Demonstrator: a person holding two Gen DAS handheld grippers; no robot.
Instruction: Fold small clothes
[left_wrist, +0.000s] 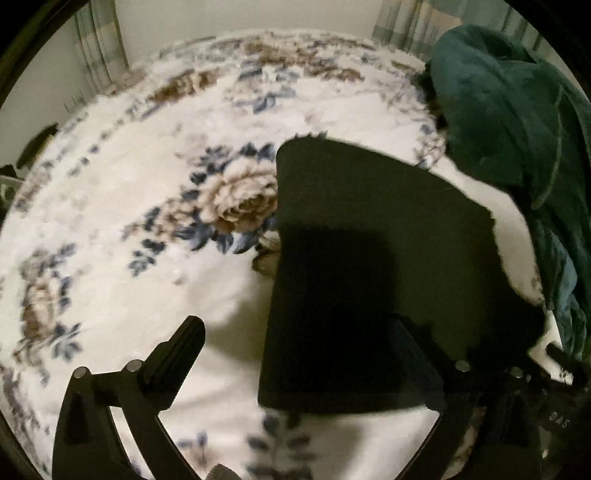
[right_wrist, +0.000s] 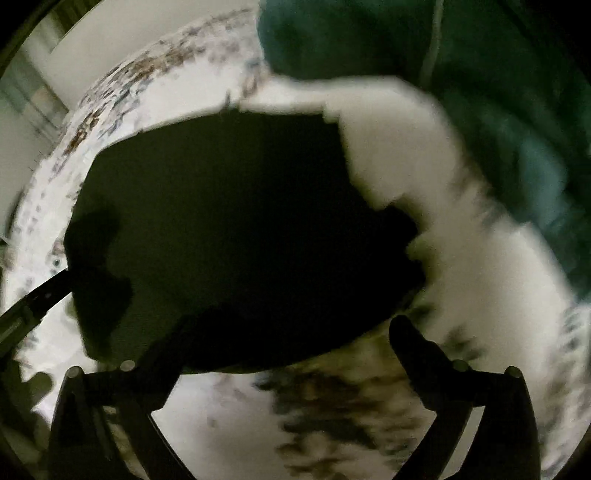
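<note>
while flat on blanket (left_wrist: 110, 229), dark garment (left_wrist: 369, 258) runs near-to-far.

Blur and hidden parts, both wrist views

Right view smeared: floral blanket (right_wrist: 332, 417) pattern unreadable. Left claw's (left_wrist: 299, 332) right finger lost against the black garment (left_wrist: 369, 240). Teal blanket (left_wrist: 517, 110) cut by the frame edge. Garment's surface detail too dark to read.

Your work surface is a white plush blanket (left_wrist: 155, 280) printed with blue and brown roses. A dark folded garment (left_wrist: 369, 240) lies flat on it, and a rumpled teal cloth (left_wrist: 517, 122) is heaped just beside, at the right edge.
</note>
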